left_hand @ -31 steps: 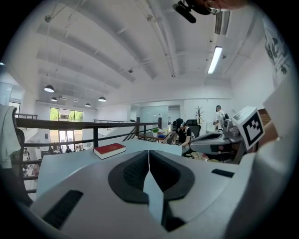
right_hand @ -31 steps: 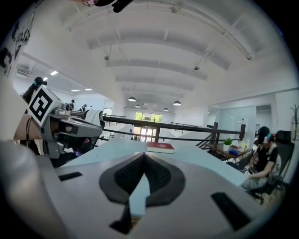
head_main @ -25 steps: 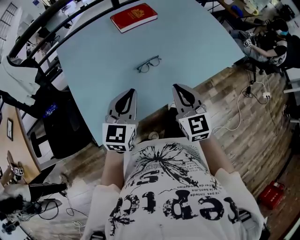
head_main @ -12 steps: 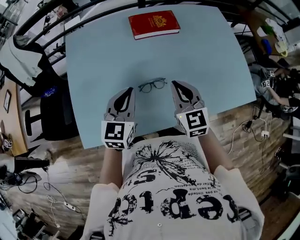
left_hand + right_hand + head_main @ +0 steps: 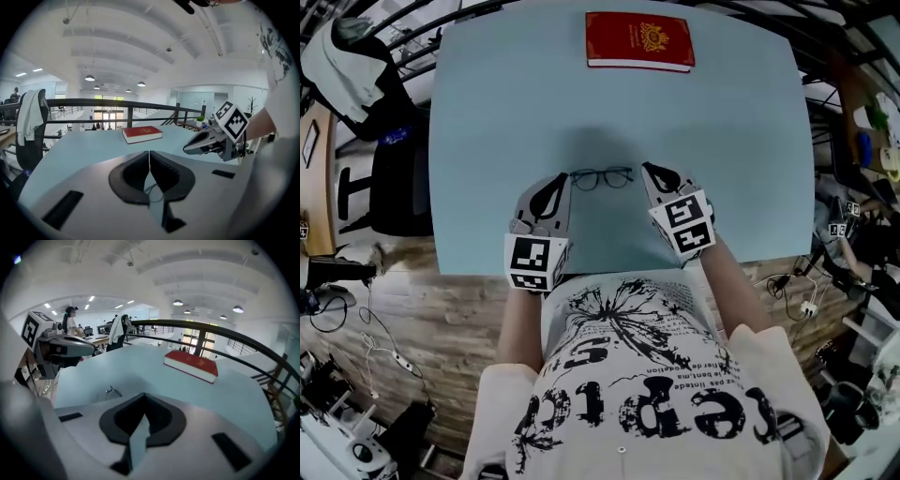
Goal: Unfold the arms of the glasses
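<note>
Pale blue table (image 5: 487, 112) fills the upper part of the head view, with a red book (image 5: 639, 41) at its top edge. A second ago the glasses lay well above both grippers in the frame. Now both claws have come forward to them, so the approach looks almost complete, but the unfolding itself is not yet begun.

At centre left, the left gripper (image 5: 563, 178) has its tip just beside the left end of the frame; its jaws are clenched together with nothing between them. The glasses (image 5: 601, 177) lie on the table in the middle of the picture, between the two tips. At centre right, the right gripper (image 5: 648, 169) stands just beside their right end, its jaws also pressed together and empty. I judge that at least one claw must open before it can take an arm.

The glasses are too small to tell whether the arms are folded, or whether either tip touches them. In the left gripper view only a bit of a lens rim (image 5: 153, 192) shows, below the closed jaws. In the right gripper view only a small part (image 5: 111, 391) shows at lower left.
</note>
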Demonstrator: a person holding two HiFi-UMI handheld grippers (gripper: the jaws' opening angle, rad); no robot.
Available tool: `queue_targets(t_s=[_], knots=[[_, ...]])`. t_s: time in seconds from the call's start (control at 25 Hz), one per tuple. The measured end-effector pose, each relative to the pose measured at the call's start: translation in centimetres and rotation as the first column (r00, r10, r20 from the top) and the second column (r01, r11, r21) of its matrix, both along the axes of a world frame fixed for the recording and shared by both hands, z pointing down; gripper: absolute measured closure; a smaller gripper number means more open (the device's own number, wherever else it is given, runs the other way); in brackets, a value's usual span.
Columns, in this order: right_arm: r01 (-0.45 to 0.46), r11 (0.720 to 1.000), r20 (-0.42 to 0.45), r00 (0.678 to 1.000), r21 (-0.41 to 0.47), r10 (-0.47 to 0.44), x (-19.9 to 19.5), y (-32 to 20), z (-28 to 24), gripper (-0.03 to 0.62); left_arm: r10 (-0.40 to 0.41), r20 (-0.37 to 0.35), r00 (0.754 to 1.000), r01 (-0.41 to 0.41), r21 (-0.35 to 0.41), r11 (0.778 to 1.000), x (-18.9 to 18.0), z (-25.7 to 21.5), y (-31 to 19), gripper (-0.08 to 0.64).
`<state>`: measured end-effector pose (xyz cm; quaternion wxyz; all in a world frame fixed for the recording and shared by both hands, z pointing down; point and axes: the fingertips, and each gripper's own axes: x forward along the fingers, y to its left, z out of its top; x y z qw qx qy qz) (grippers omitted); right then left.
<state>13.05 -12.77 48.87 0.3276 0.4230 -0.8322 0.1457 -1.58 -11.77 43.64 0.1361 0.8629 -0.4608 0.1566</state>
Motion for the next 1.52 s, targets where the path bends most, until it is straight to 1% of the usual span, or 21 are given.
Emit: queue_targets(t_s=[0.08, 0.12, 0.16, 0.2, 0.24, 0.32, 0.44, 0.56, 0.6, 0.64, 0.84, 0.96, 1.0, 1.12, 1.2, 1.28, 1.36, 1.4, 1.44, 1.52], knots=[[0.064, 0.996, -0.033, 0.997, -0.070, -0.066, 0.0, -0.4, 1.8, 0.581, -0.022, -0.006, 1.000, 0.022, -0.013, 1.000, -0.1, 0.9, -0.3, 0.540], [0.107, 0.989, -0.059, 0.992, -0.102, -0.113, -0.1, -0.5, 2.7, 0.581, -0.030, -0.006, 1.000, 0.030, -0.016, 0.999, -0.2, 1.3, -0.6, 0.540], [0.160, 0.978, -0.095, 0.980, -0.132, -0.173, -0.1, -0.6, 3.6, 0.579, -0.036, -0.003, 0.999, 0.036, -0.020, 0.999, -0.3, 1.6, -0.8, 0.539], [0.220, 0.962, -0.138, 0.960, -0.160, -0.243, -0.2, -0.5, 4.4, 0.565, -0.043, 0.006, 0.999, 0.043, -0.026, 0.999, -0.4, 2.0, -1.0, 0.540], [0.281, 0.942, -0.182, 0.932, -0.184, -0.314, -0.3, -0.3, 5.2, 0.540, -0.050, 0.020, 0.999, 0.050, -0.035, 0.998, -0.4, 2.3, -1.1, 0.540], [0.382, 0.899, -0.246, 0.870, -0.214, -0.428, -0.6, 0.0, 6.4, 0.527, -0.056, 0.059, 0.997, 0.059, -0.058, 0.997, -0.5, 3.1, -0.9, 0.540], [0.474, 0.850, -0.310, 0.792, -0.230, -0.526, -0.9, -0.4, 7.5, 0.514, -0.042, 0.100, 0.994, 0.050, -0.082, 0.995, -0.3, 3.9, -0.7, 0.539], [0.567, 0.772, -0.366, 0.680, -0.286, -0.635, -1.1, 0.0, 8.9, 0.514, -0.037, 0.108, 0.993, 0.047, -0.094, 0.994, -0.2, 4.5, -0.5, 0.538], [0.588, 0.751, -0.370, 0.654, -0.300, -0.660, -1.2, 0.3, 9.2, 0.514, -0.039, 0.110, 0.993, 0.050, -0.100, 0.994, -0.2, 4.6, -0.4, 0.540], [0.601, 0.737, -0.372, 0.637, -0.309, -0.675, -1.4, 0.5, 9.5, 0.514, -0.039, 0.113, 0.993, 0.051, -0.105, 0.993, -0.3, 4.7, -0.2, 0.539], [0.636, 0.697, -0.389, 0.581, -0.331, -0.715, -2.2, 0.5, 10.2, 0.515, -0.026, 0.126, 0.992, 0.040, -0.114, 0.993, -0.7, 4.8, 0.5, 0.538], [0.655, 0.668, -0.394, 0.544, -0.352, -0.741, -2.6, 0.5, 10.8, 0.520, -0.031, 0.133, 0.991, 0.048, -0.125, 0.991, -1.1, 4.9, 0.8, 0.539], [0.661, 0.663, -0.392, 0.539, -0.353, -0.746, -2.7, 0.5, 10.8, 0.546, -0.031, 0.139, 0.990, 0.051, -0.138, 0.989, -1.2, 5.1, 0.9, 0.538], [0.672, 0.654, -0.377, 0.538, -0.349, -0.754, -3.0, 0.5, 10.8, 0.556, -0.006, 0.167, 0.986, 0.039, -0.192, 0.981, -1.4, 6.0, 1.1, 0.538], [0.673, 0.649, -0.371, 0.536, -0.354, -0.758, -3.0, 0.6, 10.8, 0.557, 0.037, 0.181, 0.983, 0.006, -0.230, 0.973, -1.2, 6.7, 1.0, 0.538], [0.671, 0.645, -0.364, 0.535, -0.366, -0.762, -3.0, 0.8, 10.8, 0.557, 0.114, 0.195, 0.974, -0.057, -0.279, 0.959, -0.7, 7.7, 1.0, 0.537], [0.674, 0.638, -0.362, 0.527, -0.373, -0.769, -3.0, 0.9, 10.6, 0.557, 0.220, 0.215, 0.951, -0.143, -0.325, 0.935, 0.3, 8.7, 1.1, 0.535], [0.678, 0.633, -0.364, 0.520, -0.374, -0.772, -3.1, 1.0, 10.4, 0.557, 0.277, 0.232, 0.932, -0.188, -0.340, 0.921, 1.0, 9.1, 1.0, 0.533], [0.682, 0.629, -0.367, 0.514, -0.375, -0.776, -3.1, 1.0, 10.3, 0.557, 0.333, 0.254, 0.908, -0.234, -0.351, 0.907, 1.6, 9.3, 0.9, 0.517], [0.685, 0.621, -0.371, 0.503, -0.380, -0.781, -2.9, 1.1, 10.0, 0.557, 0.439, 0.304, 0.845, -0.321, -0.369, 0.872, 3.1, 9.9, 0.7, 0.478]])
